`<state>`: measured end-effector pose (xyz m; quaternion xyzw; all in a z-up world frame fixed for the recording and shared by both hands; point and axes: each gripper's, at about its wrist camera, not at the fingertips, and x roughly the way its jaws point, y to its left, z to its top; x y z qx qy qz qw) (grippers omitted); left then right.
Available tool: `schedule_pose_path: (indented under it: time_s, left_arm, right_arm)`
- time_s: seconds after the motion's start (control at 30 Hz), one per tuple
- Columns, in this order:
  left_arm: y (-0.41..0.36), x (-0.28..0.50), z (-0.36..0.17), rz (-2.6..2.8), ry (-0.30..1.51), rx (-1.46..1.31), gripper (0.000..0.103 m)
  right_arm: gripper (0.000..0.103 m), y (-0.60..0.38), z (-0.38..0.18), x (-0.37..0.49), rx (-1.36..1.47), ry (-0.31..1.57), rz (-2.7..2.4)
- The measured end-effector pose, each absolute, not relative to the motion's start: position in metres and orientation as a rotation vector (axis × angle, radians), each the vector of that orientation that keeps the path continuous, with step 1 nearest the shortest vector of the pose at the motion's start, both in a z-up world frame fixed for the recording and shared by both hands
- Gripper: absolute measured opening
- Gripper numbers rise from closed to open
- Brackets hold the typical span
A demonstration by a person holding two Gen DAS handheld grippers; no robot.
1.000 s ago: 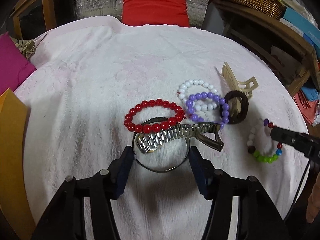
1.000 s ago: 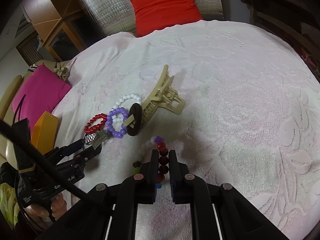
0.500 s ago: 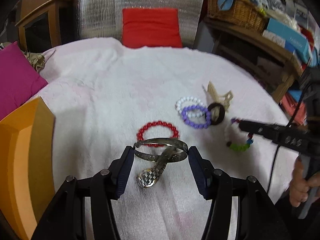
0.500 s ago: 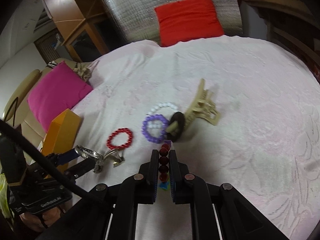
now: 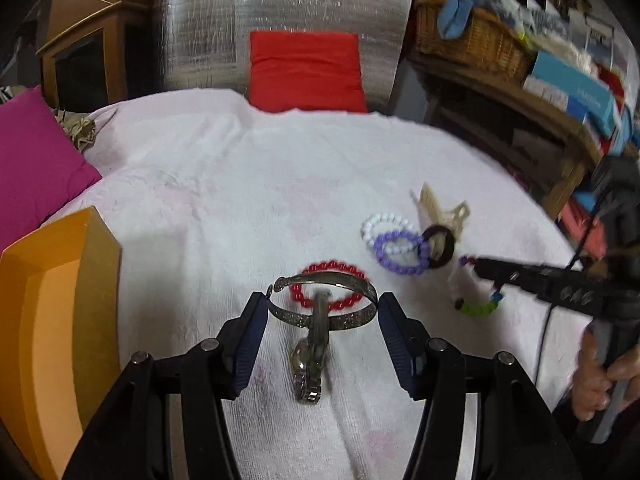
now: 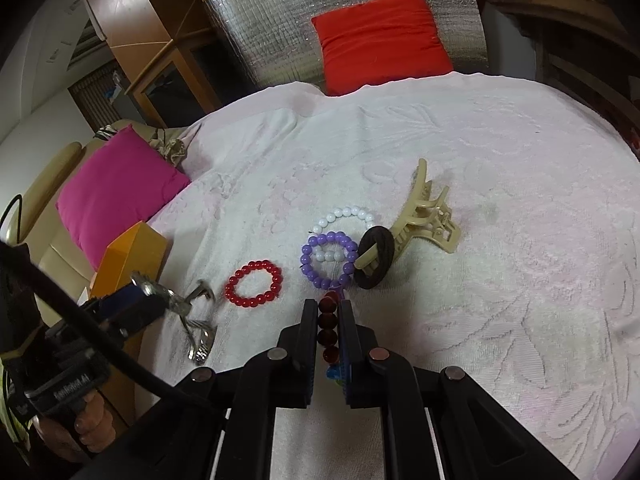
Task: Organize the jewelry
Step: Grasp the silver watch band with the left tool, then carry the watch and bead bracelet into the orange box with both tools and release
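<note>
Pale pink textured towel [image 6: 480,200] over a rounded table; silver foil panel and red cushion [image 5: 306,72] behind, wicker basket and boxes on shelves to the right.

Far left: magenta cushion [image 5: 36,168], then the orange box [image 5: 52,320] at the towel's edge, its top open toward me.

My left gripper [image 5: 322,312]: jaws set wide, pressing on the two sides of a silver bangle [image 5: 324,312] held up off the towel. A metal watch [image 5: 310,364] hangs through the bangle, its lower end at or near the cloth. Blurred, so I cannot tell whether it touches.

Centre: red bracelet [image 6: 253,283] lying flat, apart from the rest. Next, a purple bracelet [image 6: 329,259] overlapping a white bracelet [image 6: 346,216], a brown hair tie [image 6: 375,258] and a beige hair clip [image 6: 426,216] touching them.

My right gripper [image 6: 329,316]: jaws nearly closed, pinching a mixed bead bracelet [image 6: 328,330] by its dark red beads; green and blue beads dangle below.

Judgement: both loads look bound for the orange box. The watch only hangs loose, so I should keep the bangle level and swing left slowly. The right should lift clear of the purple bracelet before travelling.
</note>
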<state>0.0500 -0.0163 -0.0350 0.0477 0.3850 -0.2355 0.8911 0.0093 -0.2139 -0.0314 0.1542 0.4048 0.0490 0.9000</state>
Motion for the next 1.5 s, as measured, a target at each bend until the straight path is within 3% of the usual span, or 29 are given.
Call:
schedule_pose_path:
  time_s: [0.3,0.57,0.7,0.8,1.07,1.1,1.17,1.5]
  left_arm:
    - [-0.012,0.052,-0.05,-0.44,0.832,0.145,0.07]
    - [-0.015,0.042,-0.063,-0.479,0.874,0.21,0.069]
    - [-0.022,0.05,-0.077,-0.498,0.94,0.211,0.045]
    - [-0.023,0.061,-0.088,-0.471,0.974,0.19,0.036]
    - [-0.02,0.061,-0.086,-0.473,0.955,0.153,0.029]
    - [-0.019,0.059,-0.084,-0.471,0.949,0.15,0.019]
    - [-0.016,0.058,-0.08,-0.477,0.944,0.138,0.013]
    - [-0.003,0.039,-0.046,-0.506,0.856,0.1,0.012]
  right_arm:
    - [0.011,-0.227,-0.029,0.006,0.338,0.83,0.081]
    - [0.011,-0.23,-0.029,0.003,0.326,0.831,0.069]
    - [0.011,-0.229,-0.031,0.005,0.324,0.837,0.064]
    - [0.011,-0.228,-0.032,0.005,0.319,0.842,0.065]
    - [0.011,-0.229,-0.033,0.005,0.324,0.846,0.061]
    - [0.011,-0.229,-0.033,0.005,0.323,0.845,0.062]
    - [0.011,-0.228,-0.033,0.005,0.325,0.844,0.066]
    - [0.011,-0.209,-0.028,0.005,0.306,0.831,0.103]
